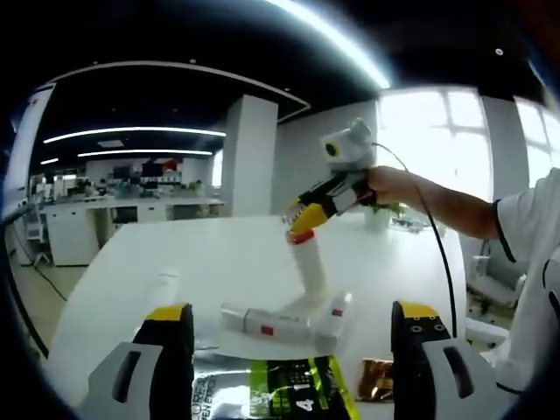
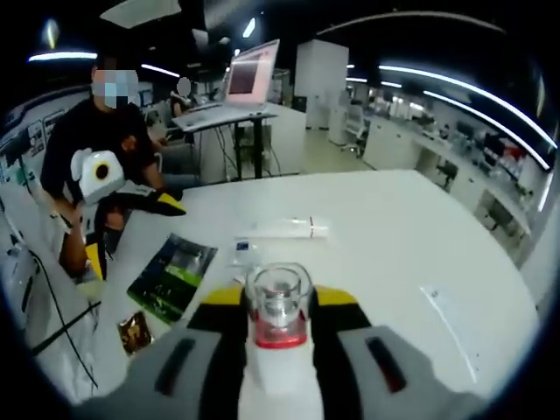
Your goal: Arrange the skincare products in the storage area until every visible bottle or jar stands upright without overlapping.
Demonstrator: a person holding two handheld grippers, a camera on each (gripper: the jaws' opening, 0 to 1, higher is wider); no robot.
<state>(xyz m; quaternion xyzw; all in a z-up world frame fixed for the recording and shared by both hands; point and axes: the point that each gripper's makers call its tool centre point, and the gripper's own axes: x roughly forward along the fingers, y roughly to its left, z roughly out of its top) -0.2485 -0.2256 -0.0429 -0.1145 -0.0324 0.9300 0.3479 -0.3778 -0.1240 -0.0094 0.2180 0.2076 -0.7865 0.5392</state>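
My right gripper is shut on a white bottle with a clear cap and a red collar. In the left gripper view that bottle hangs tilted from the right gripper, its base close to the table. White tubes with red marks lie flat under it, another tube beside them. One white tube lies across the table in the right gripper view. My left gripper stands open, nothing between its jaws; a person holds it, the left gripper, at the table's edge.
A green and black packet and a brown sachet lie near the table's front edge. A pale flat item lies left of the tubes. The white table stretches wide; desks, a laptop and people stand behind.
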